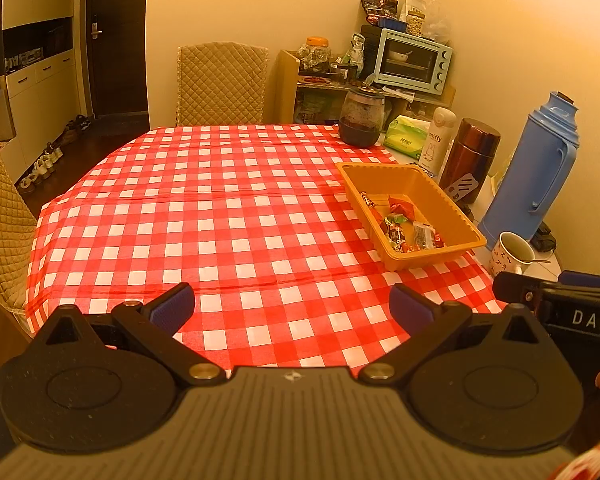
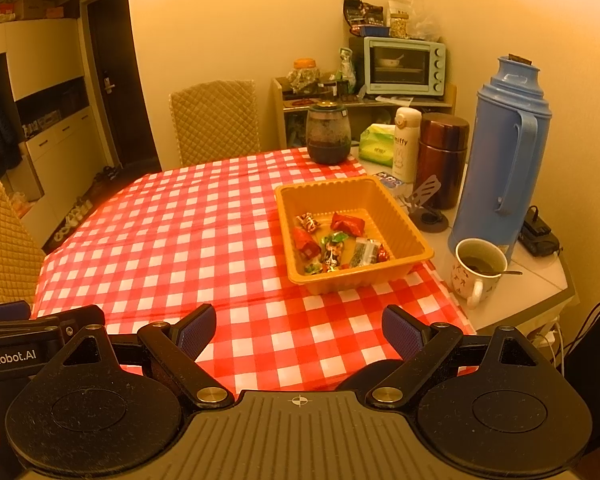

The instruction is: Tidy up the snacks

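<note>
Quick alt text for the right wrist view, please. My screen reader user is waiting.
An orange tray holding wrapped candies sits on a red checked tablecloth, ahead of the open, empty right gripper. A mug and blue thermos stand to its right.

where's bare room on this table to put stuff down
Bare checked cloth runs from the orange tray across to the chairs. Crowded right edge: blue thermos, mug, brown flask. Both tongs are open, empty.
</note>
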Demonstrator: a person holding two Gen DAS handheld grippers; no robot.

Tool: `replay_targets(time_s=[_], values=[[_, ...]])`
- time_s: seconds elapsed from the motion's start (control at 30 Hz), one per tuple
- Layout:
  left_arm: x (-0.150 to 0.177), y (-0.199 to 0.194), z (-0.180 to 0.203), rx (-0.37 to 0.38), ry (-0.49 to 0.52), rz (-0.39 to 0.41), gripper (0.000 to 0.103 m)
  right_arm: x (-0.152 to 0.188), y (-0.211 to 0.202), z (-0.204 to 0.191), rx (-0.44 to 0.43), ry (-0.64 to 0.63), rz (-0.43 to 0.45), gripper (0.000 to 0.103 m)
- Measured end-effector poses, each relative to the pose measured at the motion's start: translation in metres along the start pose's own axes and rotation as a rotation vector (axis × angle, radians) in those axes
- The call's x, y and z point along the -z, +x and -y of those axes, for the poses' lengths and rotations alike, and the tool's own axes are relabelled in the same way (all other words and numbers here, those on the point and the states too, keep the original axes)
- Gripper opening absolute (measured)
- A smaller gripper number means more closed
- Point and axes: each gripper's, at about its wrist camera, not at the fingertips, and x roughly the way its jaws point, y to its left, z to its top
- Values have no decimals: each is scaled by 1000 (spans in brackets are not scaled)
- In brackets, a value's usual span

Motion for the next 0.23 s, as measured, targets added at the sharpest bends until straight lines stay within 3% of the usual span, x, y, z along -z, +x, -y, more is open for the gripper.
replay_targets(time_s=[0.23], values=[[2, 0, 2, 2, 6, 14, 103, 3, 1, 2, -1, 2, -2, 89]])
